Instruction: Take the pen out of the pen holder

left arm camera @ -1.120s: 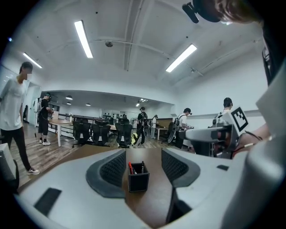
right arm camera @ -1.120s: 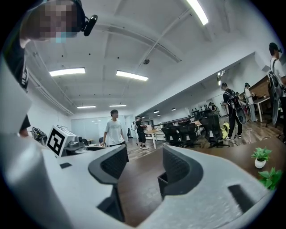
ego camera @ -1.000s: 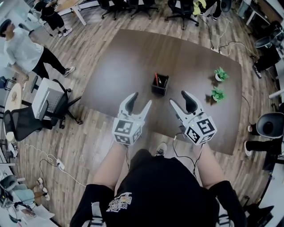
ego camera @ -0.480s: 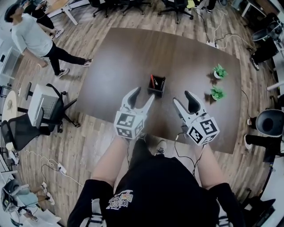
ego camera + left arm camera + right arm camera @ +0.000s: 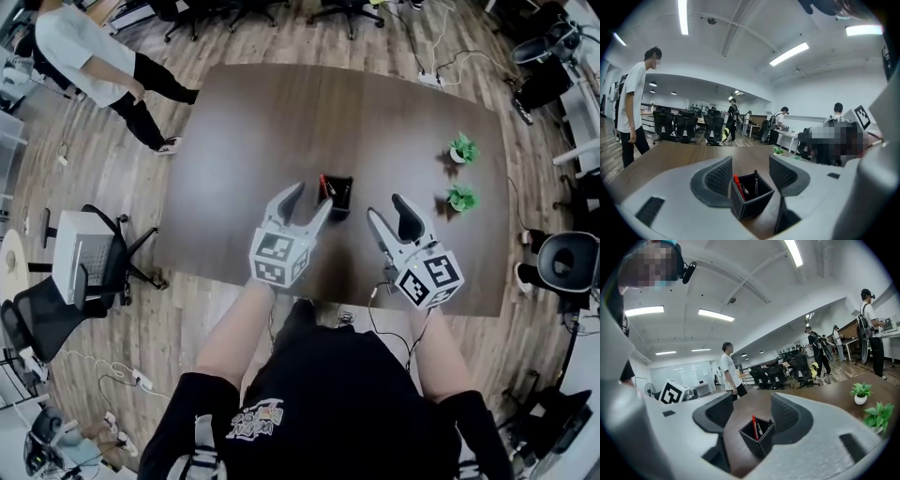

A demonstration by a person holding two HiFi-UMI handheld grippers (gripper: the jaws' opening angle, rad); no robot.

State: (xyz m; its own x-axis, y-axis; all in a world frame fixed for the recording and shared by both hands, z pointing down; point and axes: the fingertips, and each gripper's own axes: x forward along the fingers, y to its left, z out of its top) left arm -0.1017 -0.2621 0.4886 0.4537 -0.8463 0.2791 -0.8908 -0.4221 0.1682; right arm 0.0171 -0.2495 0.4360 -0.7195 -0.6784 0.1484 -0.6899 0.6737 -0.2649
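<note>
At the bottom of the head view is the person's black shirt [image 5: 328,403], with both forearms reaching up the frame. The left gripper [image 5: 307,201] sits at centre with its jaws spread and nothing between them. The right gripper [image 5: 388,210], just right of centre, is likewise spread and empty. Both hover over the near edge of the dark brown table [image 5: 375,122].

Just past the left gripper's tips stands the black square pen holder [image 5: 339,194], upright on the table. A red pen [image 5: 323,184] and darker pens stick out of its top. In the left gripper view the pen holder [image 5: 751,197] shows low in the gap between the jaws, with the red pen [image 5: 736,182] leaning at its left side. The right gripper view frames the holder [image 5: 757,436] the same way.

Farther right on the table stand two small potted plants [image 5: 461,174]. A person in a white shirt [image 5: 84,47] stands on the wooden floor at upper left.
</note>
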